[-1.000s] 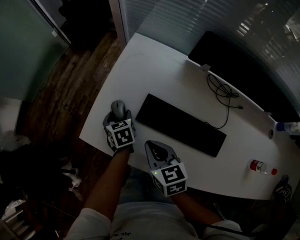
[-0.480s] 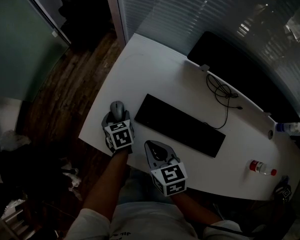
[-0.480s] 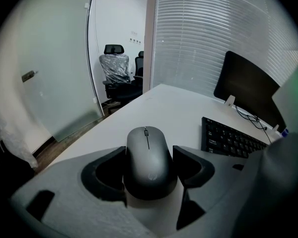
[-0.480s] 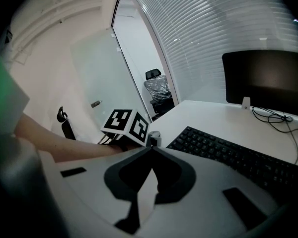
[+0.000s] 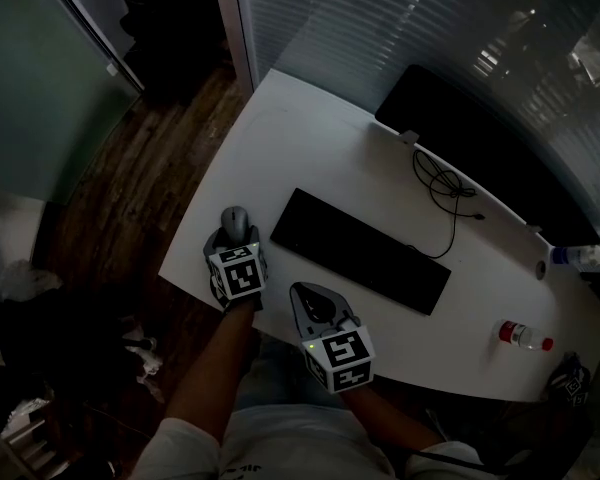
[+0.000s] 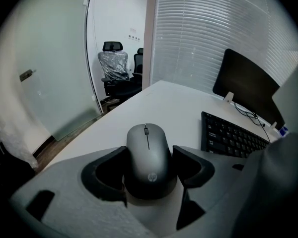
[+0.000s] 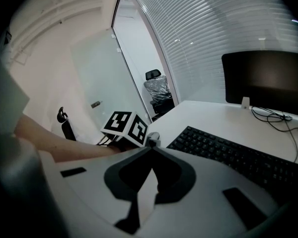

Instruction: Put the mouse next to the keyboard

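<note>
In the head view, the small grey rounded computer mouse (image 5: pixel 234 218) is seen lying on the white curved surface (image 5: pixel 310 148), just left of the flat black keyboard (image 5: pixel 360 250). It is flanked by the left claw (image 5: pixel 234 232), and both are placed much as in the earlier frames. In the left gripper view, that claw, lately narrowed a little, is pressed against the mouse's flanks. In the right gripper view, the right claw (image 7: pixel 151 151) is pressed together, with nothing held.

Left gripper (image 6: pixel 149 151), jaws just closing, clasps the grey mouse (image 6: pixel 148 160).
</note>
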Demonstrator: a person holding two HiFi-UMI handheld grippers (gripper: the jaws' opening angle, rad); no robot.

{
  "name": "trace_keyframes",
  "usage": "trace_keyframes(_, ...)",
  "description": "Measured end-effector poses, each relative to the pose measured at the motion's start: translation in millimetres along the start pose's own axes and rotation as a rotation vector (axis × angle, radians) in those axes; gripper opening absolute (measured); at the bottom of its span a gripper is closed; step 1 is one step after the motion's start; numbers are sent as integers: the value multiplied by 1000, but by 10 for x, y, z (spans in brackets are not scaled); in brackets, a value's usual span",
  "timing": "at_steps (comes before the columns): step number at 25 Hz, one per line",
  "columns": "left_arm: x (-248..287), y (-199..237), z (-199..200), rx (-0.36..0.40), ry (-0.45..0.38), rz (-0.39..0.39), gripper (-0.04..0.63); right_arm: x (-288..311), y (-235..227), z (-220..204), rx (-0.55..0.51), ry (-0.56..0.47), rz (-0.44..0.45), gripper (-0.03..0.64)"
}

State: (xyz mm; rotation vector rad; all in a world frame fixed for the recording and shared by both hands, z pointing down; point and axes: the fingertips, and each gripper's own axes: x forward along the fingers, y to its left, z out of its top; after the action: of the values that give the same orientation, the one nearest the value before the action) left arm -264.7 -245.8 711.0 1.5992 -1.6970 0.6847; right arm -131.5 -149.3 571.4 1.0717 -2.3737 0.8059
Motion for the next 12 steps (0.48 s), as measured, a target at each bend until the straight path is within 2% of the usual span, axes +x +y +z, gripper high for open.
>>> trace_keyframes(3, 5, -14, 16, -1, 16, 2, 304, 6, 34, 31, 4, -3, 6, 3)
trace_keyframes(12, 1, 67, 47, -103, 4, 32, 314, 28, 41, 30, 6, 1, 9, 3)
